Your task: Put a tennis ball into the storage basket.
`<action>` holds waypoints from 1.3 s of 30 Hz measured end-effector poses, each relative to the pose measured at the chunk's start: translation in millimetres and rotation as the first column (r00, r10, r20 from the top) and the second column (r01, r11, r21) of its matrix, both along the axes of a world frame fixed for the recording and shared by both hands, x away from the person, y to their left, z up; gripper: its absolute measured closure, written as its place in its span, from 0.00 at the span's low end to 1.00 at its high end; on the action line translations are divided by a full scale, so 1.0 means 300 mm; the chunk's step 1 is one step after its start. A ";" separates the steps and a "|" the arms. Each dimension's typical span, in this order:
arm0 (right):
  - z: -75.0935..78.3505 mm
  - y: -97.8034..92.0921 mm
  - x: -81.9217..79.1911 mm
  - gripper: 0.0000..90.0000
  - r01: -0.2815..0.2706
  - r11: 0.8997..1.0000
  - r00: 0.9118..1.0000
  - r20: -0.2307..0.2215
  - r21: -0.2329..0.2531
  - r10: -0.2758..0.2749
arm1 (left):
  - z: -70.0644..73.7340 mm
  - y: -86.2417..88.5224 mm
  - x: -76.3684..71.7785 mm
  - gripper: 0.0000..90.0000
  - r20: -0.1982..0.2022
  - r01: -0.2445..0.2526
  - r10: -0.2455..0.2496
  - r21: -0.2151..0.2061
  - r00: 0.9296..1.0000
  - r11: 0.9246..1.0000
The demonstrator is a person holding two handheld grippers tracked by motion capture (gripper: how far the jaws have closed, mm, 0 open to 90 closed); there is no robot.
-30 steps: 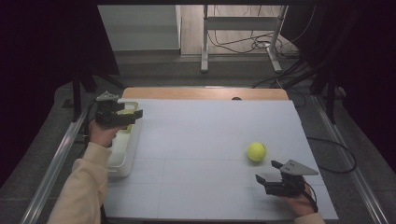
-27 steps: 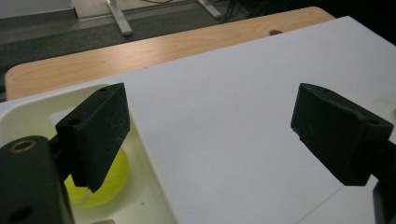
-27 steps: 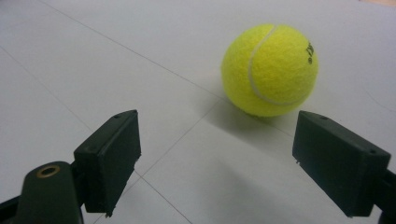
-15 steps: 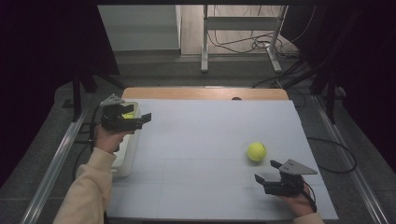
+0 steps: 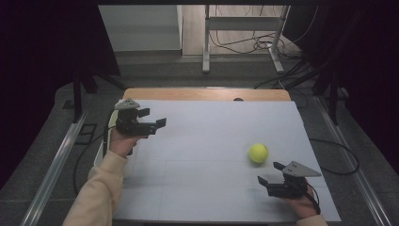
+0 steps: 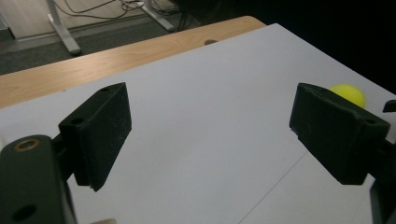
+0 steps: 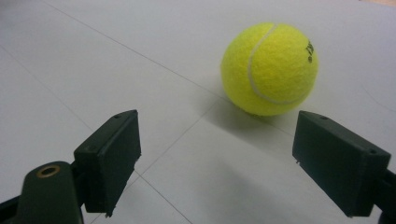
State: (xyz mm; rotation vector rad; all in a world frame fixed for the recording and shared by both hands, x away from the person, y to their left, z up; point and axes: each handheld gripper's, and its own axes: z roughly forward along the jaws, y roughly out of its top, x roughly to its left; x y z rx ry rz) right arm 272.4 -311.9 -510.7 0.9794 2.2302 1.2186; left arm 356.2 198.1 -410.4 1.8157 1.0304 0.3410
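The tennis ball (image 7: 270, 69) lies free on the table (image 5: 202, 141), just ahead of the right gripper (image 5: 274, 175), whose jaws gape empty. The left gripper (image 5: 153, 118) (also spread, holding nothing) hovers well apart. An off-centre pinch could roll the ball away.

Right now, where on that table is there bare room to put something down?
Most of the white table top is free: the wide middle stretch between the left claw and the tennis ball, and the far half up to the wooden edge. It is tighter at the near right, where the right claw sits close to the ball.
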 end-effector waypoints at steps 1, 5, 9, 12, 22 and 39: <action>0.000 -0.001 0.000 0.18 -0.001 1.000 1.000 0.000 0.003 0.001 | 0.001 -0.013 0.000 0.15 -0.001 0.008 -0.008 0.001 1.000 1.000; 0.000 0.000 -0.003 0.18 0.002 1.000 1.000 0.002 0.001 -0.002 | 0.004 -0.043 -0.001 0.15 0.004 0.036 -0.036 0.008 0.999 0.999; -0.001 0.002 -0.002 0.18 0.004 1.000 1.000 0.000 -0.007 -0.004 | -0.002 -0.070 -0.003 0.15 -0.001 0.060 -0.060 0.014 0.998 0.998; -0.002 0.000 -0.002 0.18 0.003 1.000 1.000 0.000 -0.006 -0.003 | -0.008 -0.086 -0.001 0.15 -0.003 0.068 -0.068 0.012 0.998 0.998; 0.001 0.001 -0.004 0.18 0.003 1.000 1.000 0.003 -0.004 -0.003 | -0.023 -0.148 0.006 0.15 -0.011 0.109 -0.109 0.019 0.994 0.994; 0.003 0.012 0.012 0.18 0.000 1.000 1.000 0.015 -0.005 0.000 | -0.054 -0.220 0.024 0.15 -0.016 0.155 -0.155 -0.004 0.988 0.988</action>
